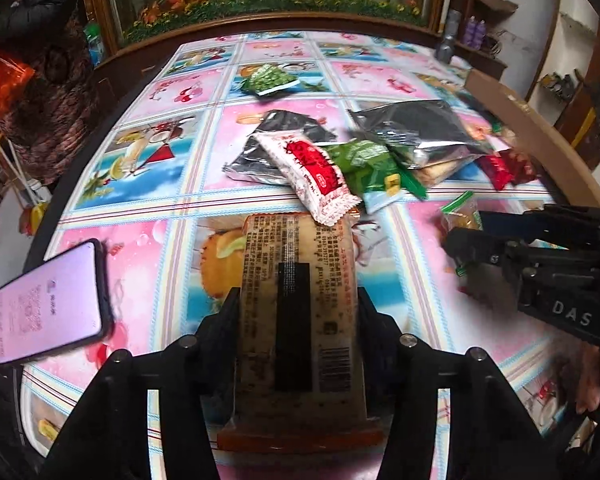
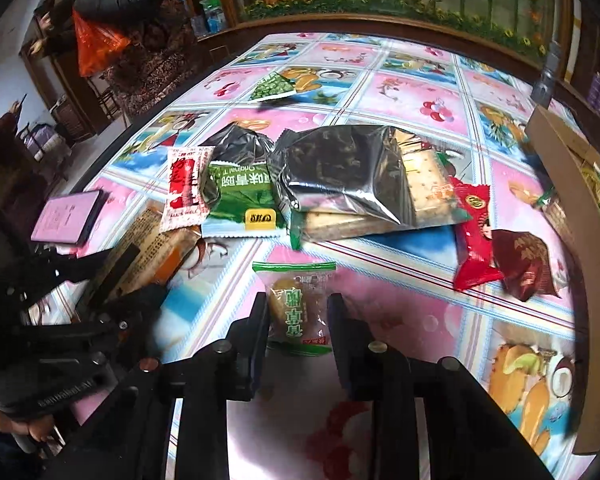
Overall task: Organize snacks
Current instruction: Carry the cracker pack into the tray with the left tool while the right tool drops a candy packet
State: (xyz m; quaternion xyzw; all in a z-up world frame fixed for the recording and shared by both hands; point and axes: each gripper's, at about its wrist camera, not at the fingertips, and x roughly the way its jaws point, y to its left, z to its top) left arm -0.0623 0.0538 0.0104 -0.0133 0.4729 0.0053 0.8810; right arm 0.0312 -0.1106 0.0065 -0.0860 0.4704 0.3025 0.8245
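My left gripper (image 1: pixel 298 300) is shut on a long brown snack pack (image 1: pixel 296 292) with printed text and a barcode, held just above the tablecloth. My right gripper (image 2: pixel 298 312) is shut on a small green-edged pastry packet (image 2: pixel 298 304); it also shows in the left wrist view (image 1: pixel 460 218). A pile of snacks lies beyond: a red-and-white packet (image 1: pixel 312 172), a green packet (image 2: pixel 244 196), a large silver bag (image 2: pixel 340 172), a cracker pack (image 2: pixel 420 184), a red packet (image 2: pixel 474 232) and a dark red one (image 2: pixel 526 260). A green pea packet (image 1: pixel 270 80) lies farther back.
A phone (image 1: pixel 52 300) lies on the table at the left edge. A cardboard box (image 2: pixel 580 184) holding some snacks stands at the right edge. A framed picture backs the table's far side. A person with an orange bag (image 2: pixel 98 42) stands at the far left.
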